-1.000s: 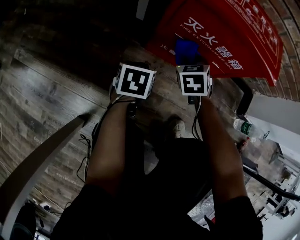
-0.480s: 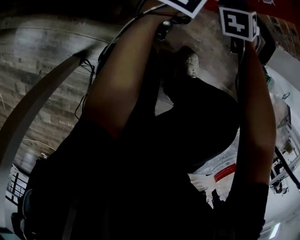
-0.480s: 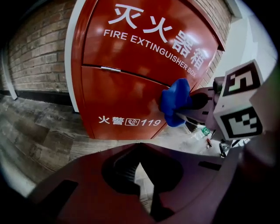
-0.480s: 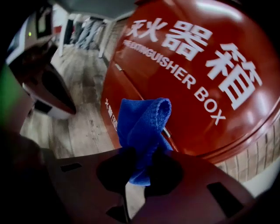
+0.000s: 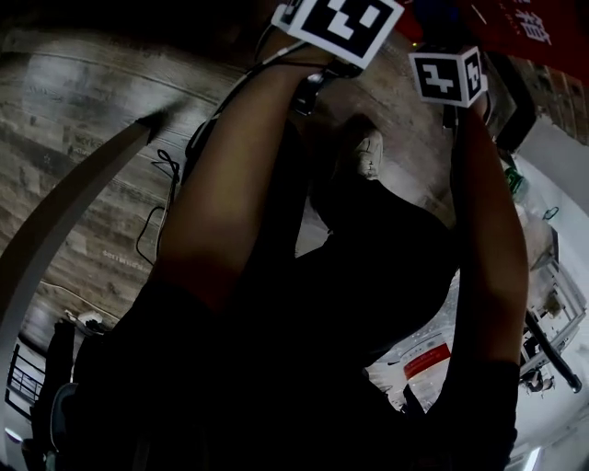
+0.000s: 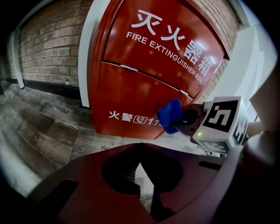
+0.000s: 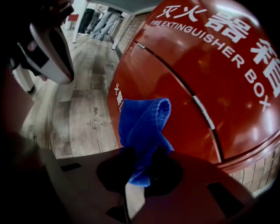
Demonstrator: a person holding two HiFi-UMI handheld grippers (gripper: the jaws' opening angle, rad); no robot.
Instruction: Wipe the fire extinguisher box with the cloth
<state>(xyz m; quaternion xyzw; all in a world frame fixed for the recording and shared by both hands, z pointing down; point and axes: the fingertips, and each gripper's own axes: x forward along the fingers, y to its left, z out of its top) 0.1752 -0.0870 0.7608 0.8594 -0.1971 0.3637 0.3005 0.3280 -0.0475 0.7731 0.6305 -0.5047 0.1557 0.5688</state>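
The red fire extinguisher box [image 6: 144, 65] stands upright against a brick wall, and only its corner [image 5: 529, 23] shows in the head view. A blue cloth [image 7: 142, 127] is folded into a bunch, and my right gripper [image 7: 139, 171] is shut on it. The cloth's top lies close against the box's lower front [image 7: 188, 74]; I cannot tell whether they touch. From the left gripper view the cloth [image 6: 170, 116] hangs in front of the box beside the right gripper's marker cube [image 6: 221, 119]. My left gripper [image 6: 140, 162] is shut with nothing in it, back from the box over the floor.
Wood-plank floor [image 6: 48, 127] runs up to the box. A brick wall [image 6: 48, 43] and a white frame [image 6: 89, 57] flank it. A pale curved rail [image 5: 64, 230] and cables [image 5: 161, 207] lie at left. People's legs [image 7: 100, 15] stand far off.
The head view has tipped downward: both marker cubes slid to the top edge and most of the box left the frame. Since half a second ago they have come slightly back down.
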